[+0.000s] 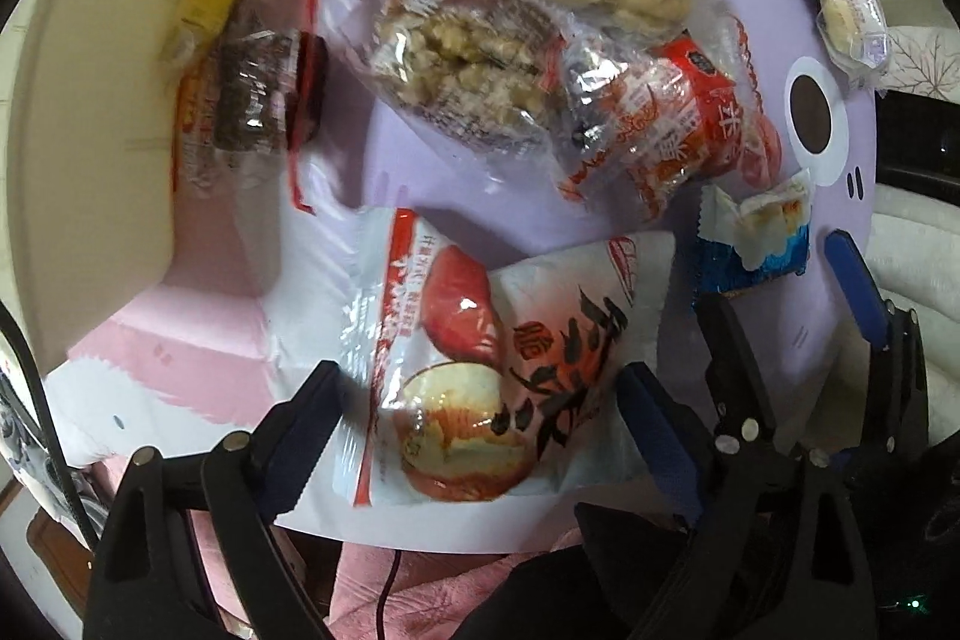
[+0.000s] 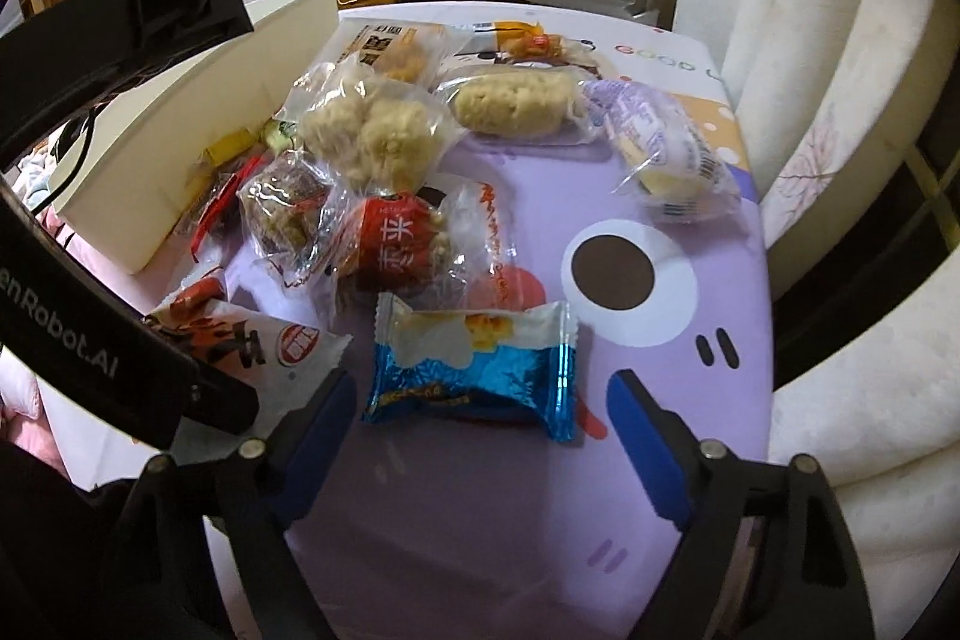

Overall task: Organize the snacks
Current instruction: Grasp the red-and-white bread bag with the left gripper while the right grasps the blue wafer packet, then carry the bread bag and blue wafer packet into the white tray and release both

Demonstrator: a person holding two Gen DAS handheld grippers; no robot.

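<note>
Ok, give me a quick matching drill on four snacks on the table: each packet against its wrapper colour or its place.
1. packet between the left tongs
2. packet between the right tongs
3. packet beside the big eye print
4. round snack mid-table

a. purple-printed clear
b. blue foil
c. red label
d. white with red fruit

Pairs: 1-d, 2-b, 3-a, 4-c

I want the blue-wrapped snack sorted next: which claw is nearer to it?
Right. The right claw straddles the blue-wrapped snack, open; the left claw sits beside it, around the red-and-white packet.
</note>
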